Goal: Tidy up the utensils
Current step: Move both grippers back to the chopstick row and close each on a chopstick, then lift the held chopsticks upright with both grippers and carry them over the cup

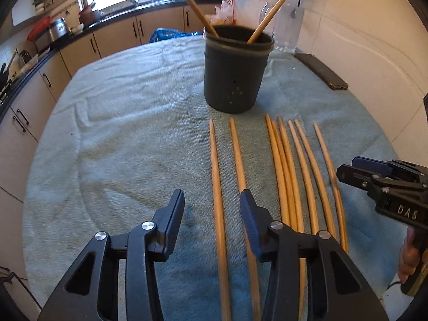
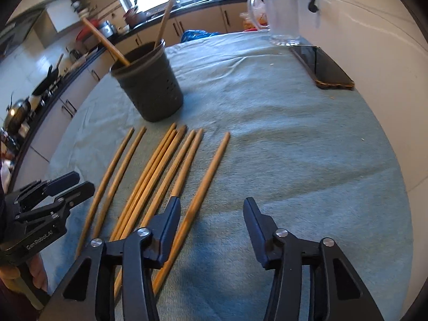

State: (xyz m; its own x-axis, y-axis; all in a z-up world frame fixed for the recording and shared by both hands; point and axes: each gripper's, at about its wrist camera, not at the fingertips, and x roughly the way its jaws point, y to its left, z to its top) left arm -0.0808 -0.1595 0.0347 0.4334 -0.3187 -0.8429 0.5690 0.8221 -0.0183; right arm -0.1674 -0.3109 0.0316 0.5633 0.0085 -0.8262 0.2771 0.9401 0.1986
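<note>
A dark utensil holder (image 1: 236, 72) stands on the blue-green towel (image 1: 120, 123) with two wooden chopsticks (image 1: 272, 12) leaning inside; eight more chopsticks (image 2: 149, 176) lie in a row before it. The left gripper (image 1: 211, 208) and right gripper (image 2: 211, 214) hover over the row, jaws parted, gripping nothing.

Two handheld grippers, both of matte black plastic with angular cut-out arms and round silver screws at the pivots. The left gripper (image 1: 211, 200) has dark blue finger pads and reads "GenRobot.AI" (white lettering). The right gripper (image 2: 211, 208) carries raised letters "DAS".
</note>
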